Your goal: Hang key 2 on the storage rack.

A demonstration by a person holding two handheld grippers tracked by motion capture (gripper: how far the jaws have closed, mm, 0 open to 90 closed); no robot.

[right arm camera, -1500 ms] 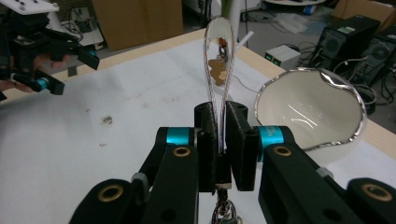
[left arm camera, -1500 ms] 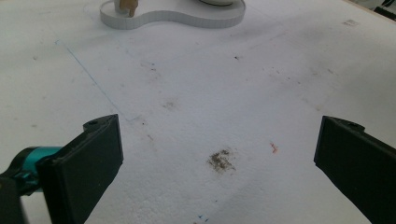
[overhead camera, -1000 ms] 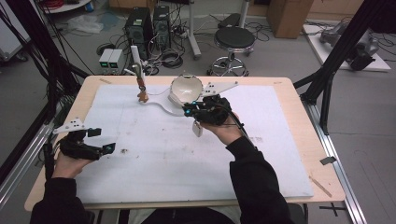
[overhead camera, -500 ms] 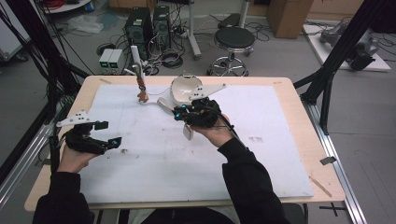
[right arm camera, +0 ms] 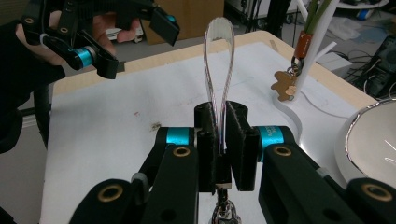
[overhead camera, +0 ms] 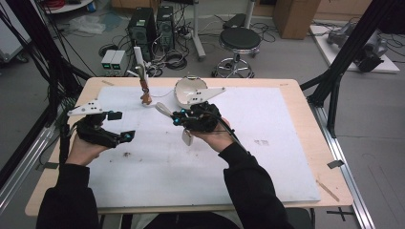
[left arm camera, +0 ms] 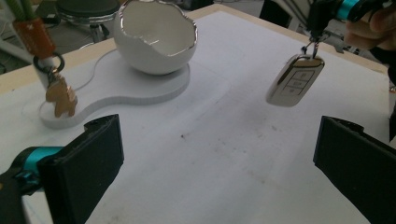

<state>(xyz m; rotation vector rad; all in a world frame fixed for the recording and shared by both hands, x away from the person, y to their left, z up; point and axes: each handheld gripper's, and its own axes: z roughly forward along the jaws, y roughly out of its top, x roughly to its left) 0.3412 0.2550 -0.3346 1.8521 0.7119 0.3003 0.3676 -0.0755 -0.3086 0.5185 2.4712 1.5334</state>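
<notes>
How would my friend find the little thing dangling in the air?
Start at the white eggshell-shaped bowl on the white table. Beside it the right gripper pinches a strap, and the silver car key fob hangs below. Unlike the brown charm, it has buttons.

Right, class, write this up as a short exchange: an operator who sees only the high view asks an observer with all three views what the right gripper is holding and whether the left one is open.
Operator: What is the right gripper pinching?
Observer: The right gripper is shut on a thin clear strap loop that stands up past its jaws.
Operator: And the pale thing under it?
Observer: A key fob with three buttons, hanging from a metal clip.
Operator: The left gripper?
Observer: The left gripper is wide open, with nothing between its jaws.
</notes>
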